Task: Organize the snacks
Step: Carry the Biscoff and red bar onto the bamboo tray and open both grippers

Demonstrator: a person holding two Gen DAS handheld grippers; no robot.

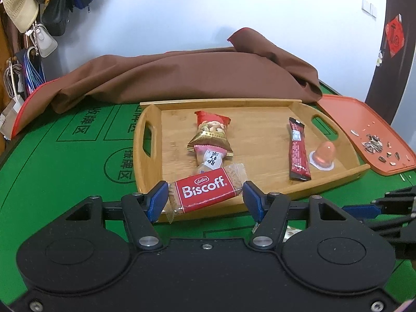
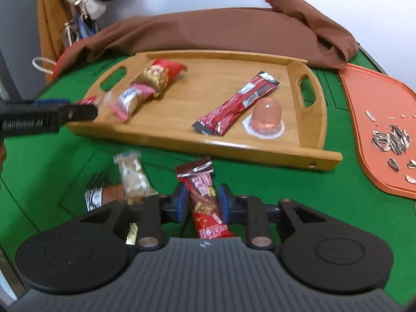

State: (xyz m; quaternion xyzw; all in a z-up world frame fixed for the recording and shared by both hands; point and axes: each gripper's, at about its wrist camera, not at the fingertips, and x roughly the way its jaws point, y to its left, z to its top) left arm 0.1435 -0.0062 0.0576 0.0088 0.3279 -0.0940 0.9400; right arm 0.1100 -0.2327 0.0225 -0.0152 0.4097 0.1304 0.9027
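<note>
My left gripper (image 1: 205,195) is shut on a red Biscoff biscuit pack (image 1: 205,193) and holds it over the near rim of the wooden tray (image 1: 254,102). In the tray lie a red-gold nut pack (image 1: 212,132), a pink-white snack (image 1: 209,158), a dark red stick sachet (image 1: 297,150) and an orange jelly cup (image 1: 323,154). My right gripper (image 2: 202,202) is shut on a red snack bar (image 2: 205,200) just above the green table, in front of the tray (image 2: 234,148). A pale wrapped snack (image 2: 132,176) and a brown one (image 2: 109,193) lie on the felt to its left.
A brown cloth (image 1: 182,75) is heaped behind the tray. An orange board (image 1: 364,130) with sunflower seed shells (image 1: 374,143) lies at the right. Bags and a hat (image 1: 20,2) hang at the far left. The left gripper shows at the left in the right wrist view (image 2: 46,119).
</note>
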